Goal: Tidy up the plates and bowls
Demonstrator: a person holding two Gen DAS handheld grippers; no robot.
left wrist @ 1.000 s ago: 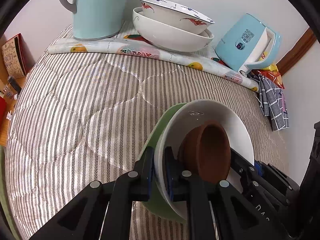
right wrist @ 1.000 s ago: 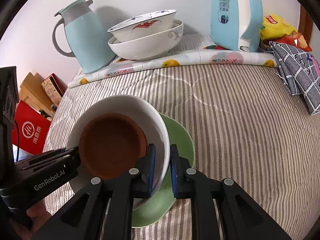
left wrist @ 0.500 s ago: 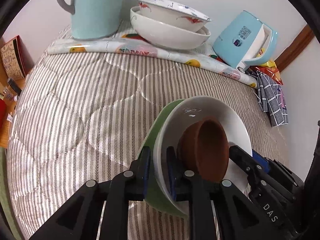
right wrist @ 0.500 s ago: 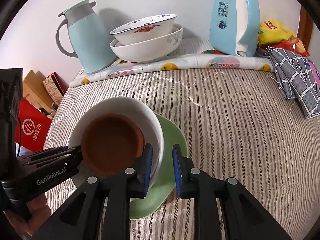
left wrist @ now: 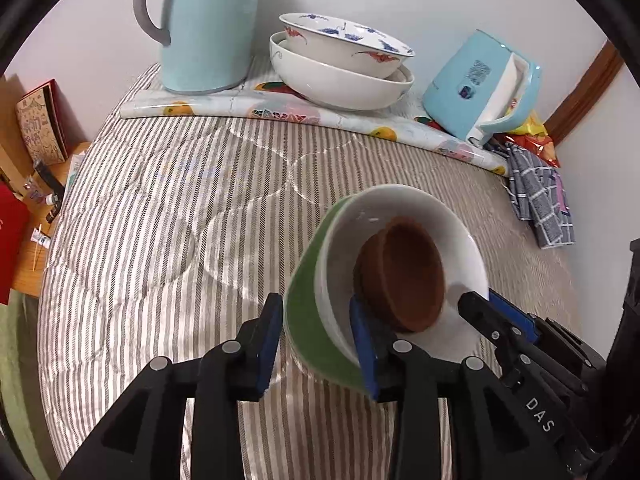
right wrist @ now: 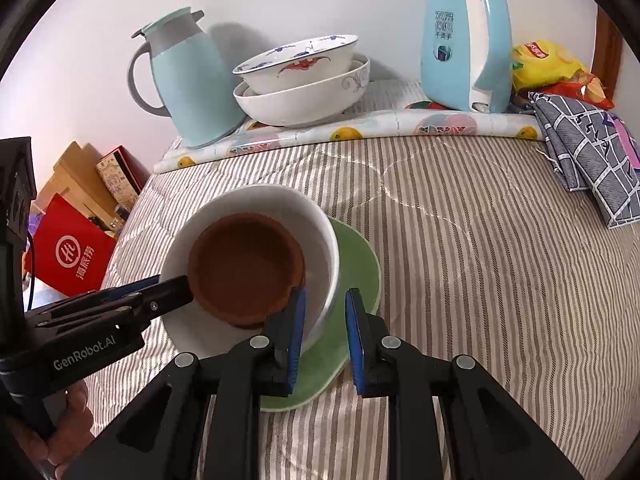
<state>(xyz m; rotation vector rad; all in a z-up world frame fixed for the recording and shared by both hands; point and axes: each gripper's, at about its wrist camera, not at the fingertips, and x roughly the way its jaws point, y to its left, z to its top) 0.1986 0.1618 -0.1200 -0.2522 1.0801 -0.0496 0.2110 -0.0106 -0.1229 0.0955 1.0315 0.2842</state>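
- The left claw (left wrist: 318, 332) is right at the near side of the stack. Its two fingers sit one on each side of the rim of the green plate (left wrist: 308, 320) and the white bowl (left wrist: 460, 248). The gap looks wide, with a thin bit of space by the outer finger, so I think it is loose and not squeezing.
- The right claw (right wrist: 325, 320) is at the other side of the stack. One finger is inside the white bowl (right wrist: 320, 232) and one is outside, over the green plate (right wrist: 360, 264). You can see space next to the bowl wall, so this claw is loose too.
- The small brown bowl (right wrist: 244, 264) sits inside the white bowl, and the white bowl sits on the green plate. This pile seems to rest on the striped cover (right wrist: 460, 248), a bit tipped.
- So this pile looks finished. I think both claws only need to back away without bumping it.
- Far back, the painted bowl (right wrist: 296, 64) sits inside the big white bowl (right wrist: 304, 100). They are on a fruit mat (right wrist: 360, 132), between the blue jug (right wrist: 192, 80) and the blue kettle (right wrist: 464, 40).
- That pile looks done too, well apart from the near one. Maybe the near pile should go beside it.
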